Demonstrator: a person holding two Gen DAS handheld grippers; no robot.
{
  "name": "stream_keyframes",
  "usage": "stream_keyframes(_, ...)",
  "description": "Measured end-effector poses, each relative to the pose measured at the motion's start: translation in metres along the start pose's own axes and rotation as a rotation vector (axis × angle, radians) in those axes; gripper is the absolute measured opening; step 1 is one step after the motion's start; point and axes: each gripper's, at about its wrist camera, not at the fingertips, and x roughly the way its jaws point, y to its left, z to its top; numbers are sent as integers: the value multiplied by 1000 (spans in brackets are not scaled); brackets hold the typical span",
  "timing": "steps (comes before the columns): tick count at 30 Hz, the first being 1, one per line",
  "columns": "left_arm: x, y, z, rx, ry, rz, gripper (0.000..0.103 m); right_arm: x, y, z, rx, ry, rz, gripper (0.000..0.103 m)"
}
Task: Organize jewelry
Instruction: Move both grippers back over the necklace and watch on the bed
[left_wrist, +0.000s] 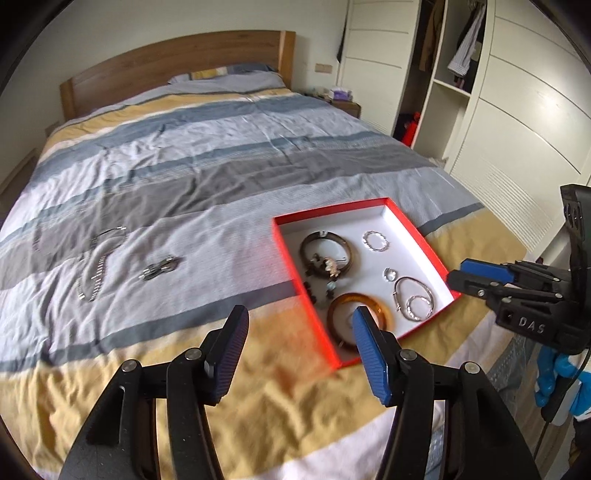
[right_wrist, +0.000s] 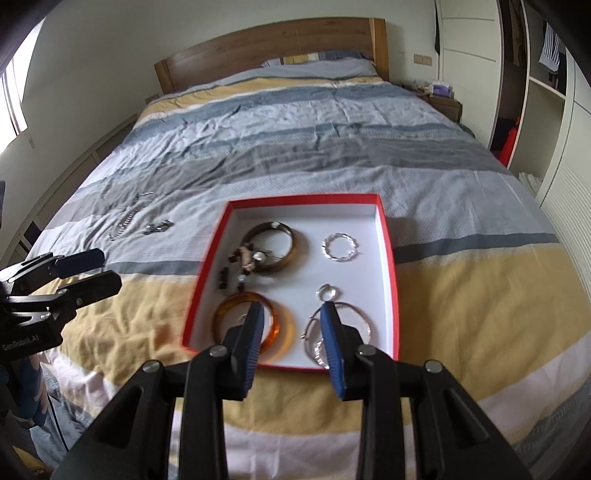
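A red box (left_wrist: 417, 236) (right_wrist: 388, 258) with a white inside lies on the striped bedspread. It holds a dark brown bangle (right_wrist: 290, 240), an amber bangle (left_wrist: 369, 300) (right_wrist: 279, 326), a twisted silver ring (right_wrist: 340, 248), silver hoops (left_wrist: 413, 291) (right_wrist: 356, 314) and dark beads. Left of the box, on the cover, lie a silver chain (left_wrist: 96, 269) (right_wrist: 127, 218) and a small silver piece (left_wrist: 160, 269) (right_wrist: 158, 227). My left gripper (left_wrist: 299, 317) hangs open over the box's near left corner. Above the box's near edge my right gripper (right_wrist: 291, 310) is open. Both are empty.
The bed (left_wrist: 221, 155) fills most of both views, with a wooden headboard (right_wrist: 280, 48) at the far end. A white wardrobe (left_wrist: 517, 110) stands along the right side. A bedside table (right_wrist: 443, 99) sits by the headboard. A blue glove (left_wrist: 554, 373) shows on the hand under the right gripper.
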Motion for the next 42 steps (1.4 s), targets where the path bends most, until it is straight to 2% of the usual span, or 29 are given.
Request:
stream_keyframes(6, -35, 20, -24, -38, -29, 23, 62, -28, 27, -8, -16, -33, -2, 31)
stream_keyframes(14, -99, 53, -59, -90, -106, 71, 75, -67, 65, -14, -60, -81, -8, 35)
stream_keyframes(25, -156, 99, -108, -197, -177, 143, 76, -103, 127, -27, -129, -135, 7, 37)
stream_keyframes(34, -180, 144, -133, -280, -201, 213, 78, -99, 160, -29, -175, -130, 44, 38)
stream_keyframes(42, -159, 186, -143, -324, -140, 251, 78, -64, 180, -22, -213, -76, 92, 38)
